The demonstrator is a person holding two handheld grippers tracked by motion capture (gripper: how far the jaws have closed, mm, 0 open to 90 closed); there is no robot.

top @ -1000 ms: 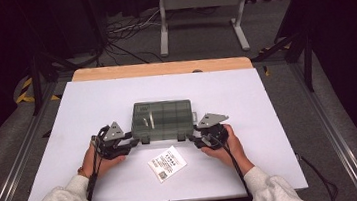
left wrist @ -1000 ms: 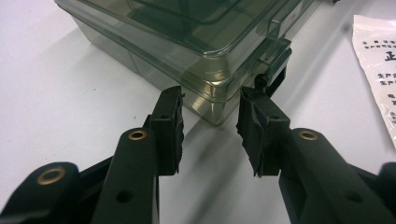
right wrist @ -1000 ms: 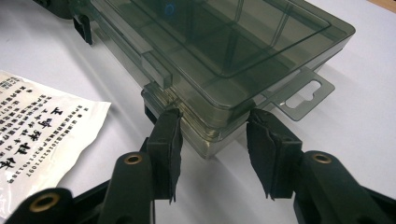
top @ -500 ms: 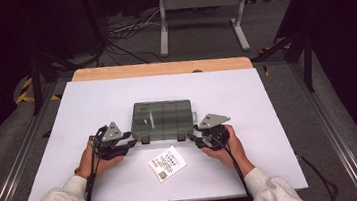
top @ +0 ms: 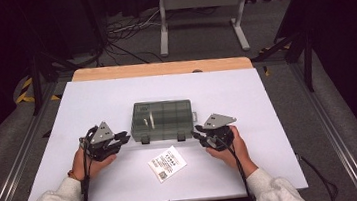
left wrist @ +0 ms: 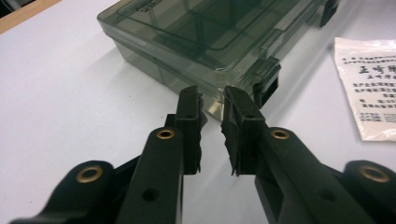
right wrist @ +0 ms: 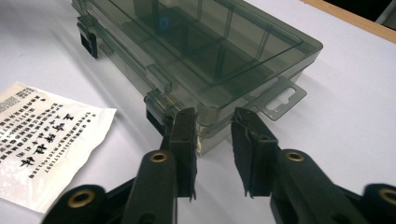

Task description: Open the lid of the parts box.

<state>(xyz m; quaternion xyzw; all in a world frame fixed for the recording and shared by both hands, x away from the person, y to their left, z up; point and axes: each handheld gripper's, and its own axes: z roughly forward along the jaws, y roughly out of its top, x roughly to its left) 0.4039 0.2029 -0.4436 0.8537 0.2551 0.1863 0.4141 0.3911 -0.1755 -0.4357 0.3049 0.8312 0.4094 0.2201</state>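
Box [top: 162, 121] lies mid-counter [top: 277, 100], lid shut. Left gripper [top: 120, 138] and right gripper [top: 199, 132] flank its near corners, jaws narrow, just closing, gripping nothing. Leaflet [top: 167, 163] lies toward the near edge; far counter is free.

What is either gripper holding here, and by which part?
Nothing: left gripper and right gripper have been closing, jaws empty, at the box's near corners.

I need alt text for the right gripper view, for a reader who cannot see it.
A closed smoky-grey compartment box lies on a white table, and the right gripper points its two black jaws, slightly apart, at the box's near corner. A printed paper packet lies at left.
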